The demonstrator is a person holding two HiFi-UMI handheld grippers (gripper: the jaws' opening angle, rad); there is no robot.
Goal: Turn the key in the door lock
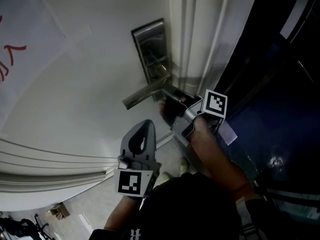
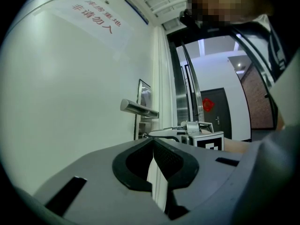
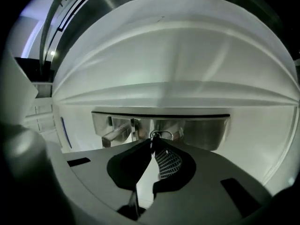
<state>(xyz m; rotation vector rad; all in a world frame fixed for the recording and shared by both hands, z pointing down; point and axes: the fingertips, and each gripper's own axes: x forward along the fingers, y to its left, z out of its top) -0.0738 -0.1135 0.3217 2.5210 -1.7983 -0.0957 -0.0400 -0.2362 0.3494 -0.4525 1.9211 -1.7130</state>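
Sticking out of the lower end of the steel lock plate (image 1: pixel 148 44), just under the lever handle (image 1: pixel 142 95) and close to the door's (image 1: pixel 75 94) latch edge, the key (image 3: pixel 161 135) showed only as a small metal bow with a ring at the jaw tips. The right gripper (image 3: pixel 152 143) had its jaws drawn together on that bow, tips pressed right up to the plate, though the contact itself was tiny in the right gripper view.

By my judgement the key was light, thin and rigid, with smooth metal that could slip or twist out of a shallow pinch. The flat faces of the bow, taken squarely and deep enough, looked like the right place to hold. The turn should run around the key's own axis, since side load might bend it or bind the cylinder.

The left gripper (image 2: pixel 153 142) hung lower and well apart from the plate, jaws closed with nothing between them. A paper notice (image 2: pixel 91 20) with red characters sat near the door's upper part.
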